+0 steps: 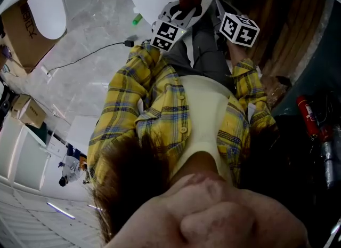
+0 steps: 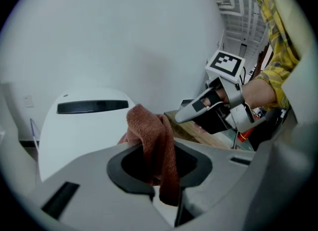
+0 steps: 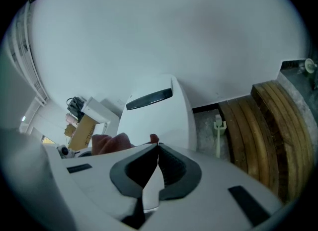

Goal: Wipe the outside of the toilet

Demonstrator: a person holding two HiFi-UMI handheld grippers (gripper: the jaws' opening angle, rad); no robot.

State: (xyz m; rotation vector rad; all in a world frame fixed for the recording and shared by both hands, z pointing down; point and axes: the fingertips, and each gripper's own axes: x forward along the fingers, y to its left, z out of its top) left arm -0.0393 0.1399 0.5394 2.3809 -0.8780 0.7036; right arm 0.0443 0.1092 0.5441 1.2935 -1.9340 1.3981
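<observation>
Toilet (image 2: 84, 130): white and smooth, with a dark slot across its upper face; lower left of the left gripper view, just behind the left tongs; centre of the right gripper view; top centre of the head view.
Cloth (image 2: 156, 145): reddish brown, bunched above the pads and hanging down between them, in front of the toilet's near edge; contact with the toilet not clear.
Left tongs (image 2: 160, 178): narrow, clamped on a fold of the cloth between the dark pads.
Right tongs (image 3: 158, 161): drawn together with tips meeting and only a thin sliver of light lower down; nothing held; aimed at the toilet.
Hand (image 2: 258, 93): right centre of the left gripper view, wrapped round the right tongs' handle, coming out of a yellow plaid cuff.
Shirt (image 1: 160, 108): yellow plaid over a pale top, filling the middle of the head view.
Wooden boards (image 3: 271, 125): curved and stacked, right side of the right gripper view, apart from the toilet.
Pale green tool (image 3: 217, 133): upright on the grey strip of floor between toilet and boards; kind not clear.
Cardboard box (image 1: 24, 33): upper left of the head view.
Cable (image 1: 90, 55): dark, trailing over the pale marbled floor (image 1: 96, 23), upper left of the head view.
Red canister (image 1: 308, 116): right edge of the head view, in shadow.
</observation>
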